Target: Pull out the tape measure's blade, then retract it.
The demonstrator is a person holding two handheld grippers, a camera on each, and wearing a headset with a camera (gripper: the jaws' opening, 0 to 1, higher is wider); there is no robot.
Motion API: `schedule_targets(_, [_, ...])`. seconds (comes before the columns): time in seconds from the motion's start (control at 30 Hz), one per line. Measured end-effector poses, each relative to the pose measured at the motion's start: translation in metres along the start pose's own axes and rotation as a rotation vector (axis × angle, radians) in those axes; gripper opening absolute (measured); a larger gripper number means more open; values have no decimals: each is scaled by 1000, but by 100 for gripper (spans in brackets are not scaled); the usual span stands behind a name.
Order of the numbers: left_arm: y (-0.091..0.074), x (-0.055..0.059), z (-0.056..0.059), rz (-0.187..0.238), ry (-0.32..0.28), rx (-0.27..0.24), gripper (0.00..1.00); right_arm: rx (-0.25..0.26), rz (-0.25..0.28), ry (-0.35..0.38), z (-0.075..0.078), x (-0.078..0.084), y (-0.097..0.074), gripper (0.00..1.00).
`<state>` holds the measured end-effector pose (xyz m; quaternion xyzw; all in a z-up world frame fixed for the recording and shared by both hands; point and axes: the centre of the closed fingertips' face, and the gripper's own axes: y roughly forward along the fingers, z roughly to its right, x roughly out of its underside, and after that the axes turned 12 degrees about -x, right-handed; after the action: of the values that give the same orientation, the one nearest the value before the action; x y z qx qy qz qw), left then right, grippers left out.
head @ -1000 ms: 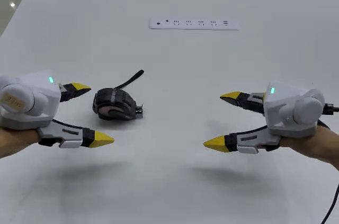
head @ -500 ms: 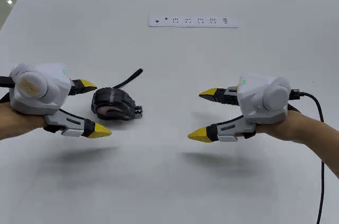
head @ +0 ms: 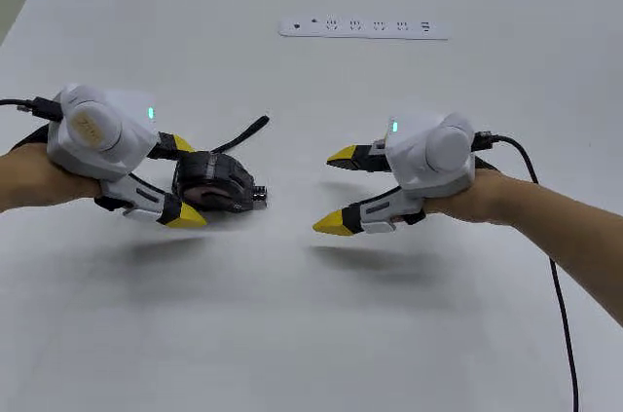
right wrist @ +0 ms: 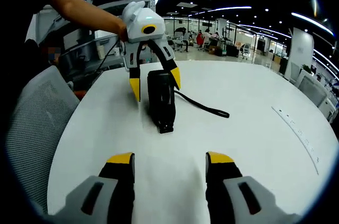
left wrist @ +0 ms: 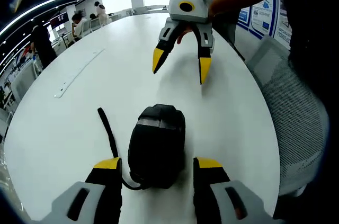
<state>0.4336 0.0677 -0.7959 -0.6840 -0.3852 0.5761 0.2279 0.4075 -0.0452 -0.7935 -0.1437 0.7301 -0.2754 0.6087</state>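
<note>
Both grippers, shift: since half a second ago the left gripper (head: 183,181) has closed in, so its jaws now flank the tape measure (head: 216,183) rather than standing just beside it. The right gripper (head: 336,188) has come inward toward the case's blade end.
Table (head: 311,334): a bare white surface that carries the case flat.
Right gripper: its jaws are spread wide and hold nothing. They are aimed at the blade hook (right wrist: 166,127), near it but apart. Probably it is staged to pinch the hook and draw the blade out.
Left gripper: its jaws are wide, one on each side of the case. The left gripper view shows a slim gap at either flank, so nothing is clamped yet. Presumably it is set here to anchor the case against the coming pull.
Tape measure: it lies on its side between the left jaws, hook end turned toward the right gripper. The blade appears fully wound in.
Strap (head: 243,136): it trails from the case away from the person, outside the jaws and clear of the pull line.
Power strip (head: 365,28): it lies flat far up the table, well apart and not involved.
</note>
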Motion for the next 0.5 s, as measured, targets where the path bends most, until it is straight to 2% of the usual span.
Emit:
schedule_targets(0.23, [6, 2, 0, -20, 49, 32, 45, -38, -4, -19, 4, -12, 23, 49])
schedule_targets(0.5, [12, 5, 2, -43, 100, 57, 40, -59, -17, -44, 6, -24, 47, 39])
